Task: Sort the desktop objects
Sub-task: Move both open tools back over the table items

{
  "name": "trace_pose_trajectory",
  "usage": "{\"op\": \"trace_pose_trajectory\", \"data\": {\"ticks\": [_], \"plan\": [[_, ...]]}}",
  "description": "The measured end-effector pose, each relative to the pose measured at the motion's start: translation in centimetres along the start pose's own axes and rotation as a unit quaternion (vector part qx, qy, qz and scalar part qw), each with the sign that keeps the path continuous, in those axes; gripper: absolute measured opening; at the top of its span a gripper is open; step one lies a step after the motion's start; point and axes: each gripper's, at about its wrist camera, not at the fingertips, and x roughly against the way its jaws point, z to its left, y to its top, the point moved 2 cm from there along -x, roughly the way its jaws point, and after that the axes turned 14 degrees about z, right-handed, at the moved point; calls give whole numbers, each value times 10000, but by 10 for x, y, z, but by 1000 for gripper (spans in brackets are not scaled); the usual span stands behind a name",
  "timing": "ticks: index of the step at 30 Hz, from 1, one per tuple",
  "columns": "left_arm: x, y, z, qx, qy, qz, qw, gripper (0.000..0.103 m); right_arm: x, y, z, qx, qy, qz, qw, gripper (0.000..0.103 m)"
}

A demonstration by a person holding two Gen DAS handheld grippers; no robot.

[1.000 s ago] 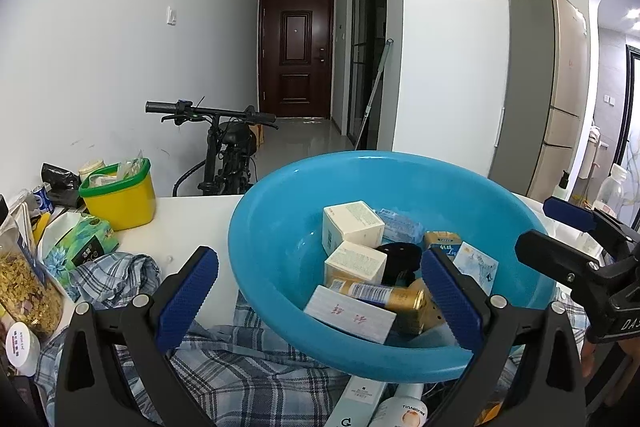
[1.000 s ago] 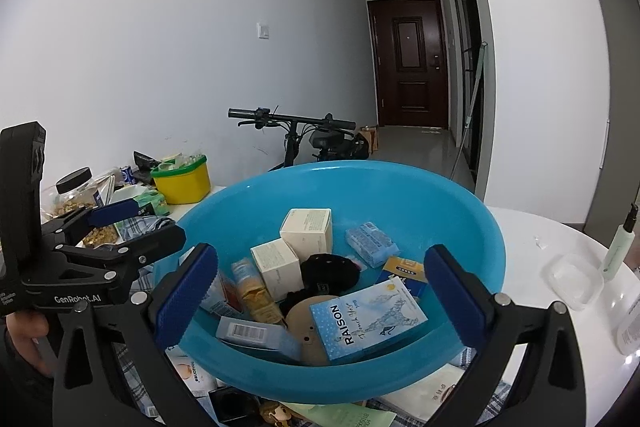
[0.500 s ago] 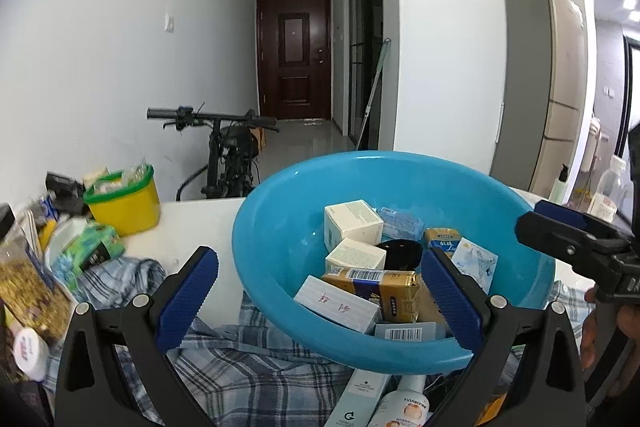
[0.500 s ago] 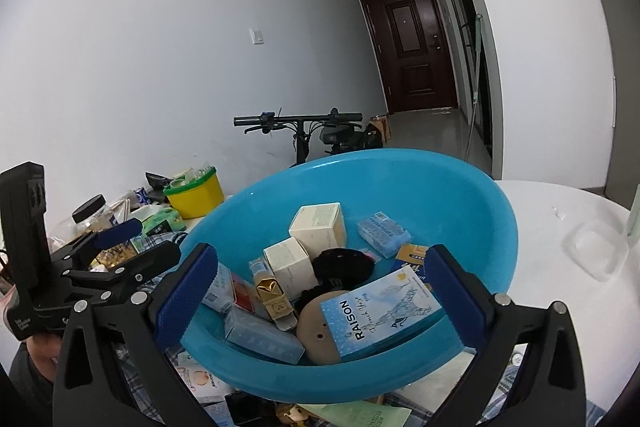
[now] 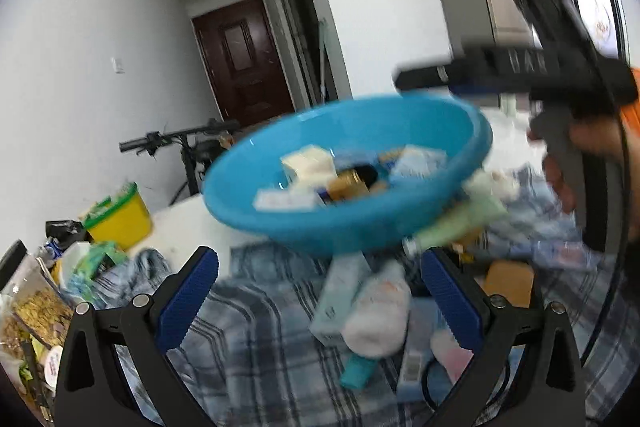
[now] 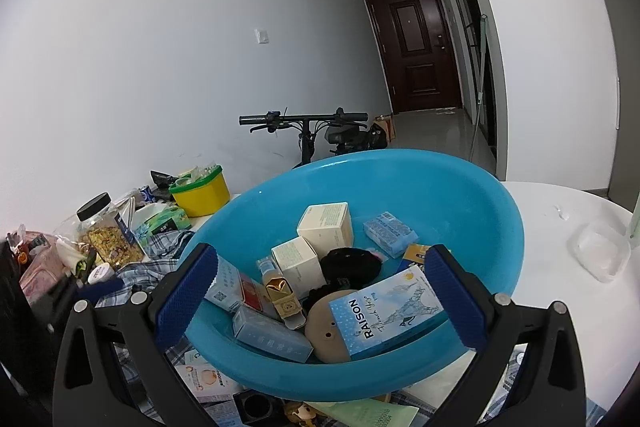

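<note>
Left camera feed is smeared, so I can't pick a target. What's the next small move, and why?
Probably hold the left gripper steady first: its view is motion-blurred. Both grippers look open and empty. Then the right gripper, facing the basin, could ease toward the RAISON box nearest it.

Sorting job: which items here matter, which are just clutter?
In play: blue basin, boxes in it, blue booklet, loose tubes on the plaid cloth.
Lying about: bicycle, yellow tub, cereal jar, door.
</note>
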Motion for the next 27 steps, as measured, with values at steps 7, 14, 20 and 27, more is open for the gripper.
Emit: {"op": "trace_pose_trajectory", "data": {"ticks": [7,14,20,27], "plan": [[-18,-6,-12,-33,-270,318,9991,94,0,-1,-2,-38,-11,-8,10000,103],[-39,-13,-25,-204,-490,746,9958,67,-3,-1,-4,-55,-32,64,10000,103],[-43,-15,-22,-86,-884,900,9920,45,-1,-1,-3,-54,-33,33,10000,103],[-32,-15,-16,88,-984,721,9925,41,1,0,-2,-27,-29,-25,10000,103]]}}
